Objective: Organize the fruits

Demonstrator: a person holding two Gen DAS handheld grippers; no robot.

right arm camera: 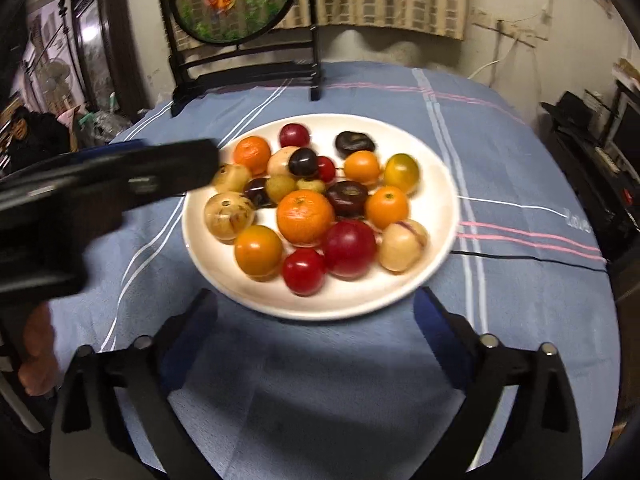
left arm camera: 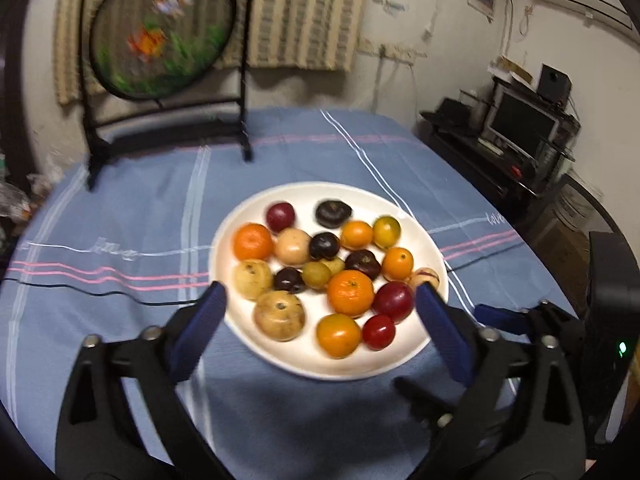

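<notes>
A white plate (left arm camera: 320, 194) on the blue striped cloth holds several small round fruits: orange ones (left arm camera: 351, 293), red ones (left arm camera: 378, 331), dark purple ones (left arm camera: 325, 245) and tan ones (left arm camera: 279, 314). My left gripper (left arm camera: 322, 294) is open, its blue pads straddling the plate's near edge above the fruit, holding nothing. My right gripper (right arm camera: 316, 298) is also open and empty, just short of the plate's (right arm camera: 440, 168) near rim. In the right wrist view the left gripper's black body (right arm camera: 120, 184) reaches in from the left and hides the plate's left edge.
A round embroidered screen on a black stand (left arm camera: 160, 32) rises at the table's far side. A thin black cable (left arm camera: 100, 292) crosses the cloth. A desk with a monitor (left arm camera: 520, 124) is off to the right. A person (right arm camera: 20, 132) sits at far left.
</notes>
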